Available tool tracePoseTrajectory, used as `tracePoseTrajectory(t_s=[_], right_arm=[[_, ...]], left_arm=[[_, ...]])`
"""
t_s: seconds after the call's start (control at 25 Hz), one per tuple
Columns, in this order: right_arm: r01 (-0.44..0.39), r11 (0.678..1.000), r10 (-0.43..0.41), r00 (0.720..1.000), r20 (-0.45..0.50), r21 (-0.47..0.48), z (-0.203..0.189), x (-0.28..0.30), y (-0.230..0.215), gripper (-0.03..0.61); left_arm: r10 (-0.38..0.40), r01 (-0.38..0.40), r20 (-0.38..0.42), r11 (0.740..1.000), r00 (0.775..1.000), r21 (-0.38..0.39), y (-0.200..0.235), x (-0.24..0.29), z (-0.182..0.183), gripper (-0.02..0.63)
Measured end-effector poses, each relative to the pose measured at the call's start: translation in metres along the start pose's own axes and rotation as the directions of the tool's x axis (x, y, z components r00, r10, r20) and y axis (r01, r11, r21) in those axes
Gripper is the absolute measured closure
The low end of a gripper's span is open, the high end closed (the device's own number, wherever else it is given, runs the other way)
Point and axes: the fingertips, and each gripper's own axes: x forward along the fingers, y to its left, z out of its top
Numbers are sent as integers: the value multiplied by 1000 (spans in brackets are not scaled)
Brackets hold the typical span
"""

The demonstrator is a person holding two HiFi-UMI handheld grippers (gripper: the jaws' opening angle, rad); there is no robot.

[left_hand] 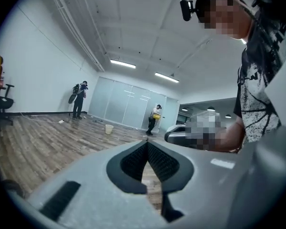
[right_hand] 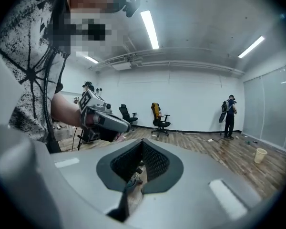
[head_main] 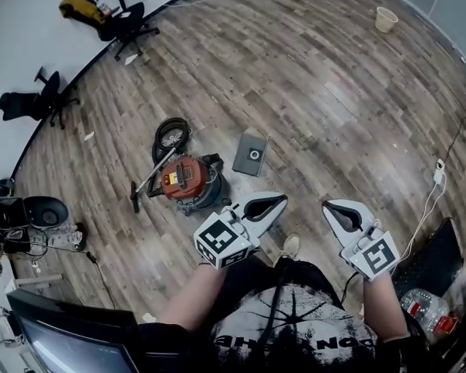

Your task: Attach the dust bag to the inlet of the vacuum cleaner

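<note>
Both the left gripper (head_main: 266,206) and the right gripper (head_main: 338,212) are clenched on nothing, up above the floor (head_main: 334,92). The dust bag (head_main: 251,154) lies flat just beside the vacuum cleaner (head_main: 188,181). Pinching so flat a thing off the boards may push it away, or crumple it so it will not seat on the inlet.

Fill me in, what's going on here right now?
A person stands on the wood floor with a gripper in each hand. The left gripper and the right gripper are both shut and empty, held in the air. The vacuum cleaner sits on the floor ahead, and the dust bag lies flat beside it, untouched and not yet attached.
</note>
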Motion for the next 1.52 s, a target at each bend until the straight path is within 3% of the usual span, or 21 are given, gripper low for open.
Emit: tracePoseTrajectory(t_s=[0.28,0.56,0.88,1.12,1.32,1.44,1.52], right_arm=[[-64,998,64,998,-3,12,-12,23,-47,572],[-144,988,144,989,7,-49,4,99,-93,572],[-187,977,186,982,-12,-99,42,226,-182,572],[-244,958,248,969,6,-149,63,300,-206,572],[-347,926,351,936,4,-151,72,355,-215,572],[-437,888,440,898,-13,-142,72,394,-223,572],[-511,847,513,858,-24,-145,73,423,-228,572]], left_arm=[[95,-96,-12,995,995,-41,45,17,-9,614],[143,-143,17,989,990,-41,121,30,3,614],[181,-179,69,983,981,-44,255,44,53,614],[225,-225,105,974,969,-3,318,29,82,614],[335,-335,128,942,934,-20,365,5,93,614],[432,-429,143,902,890,-54,391,-9,97,614],[510,-502,140,860,849,-90,412,-20,95,614]])
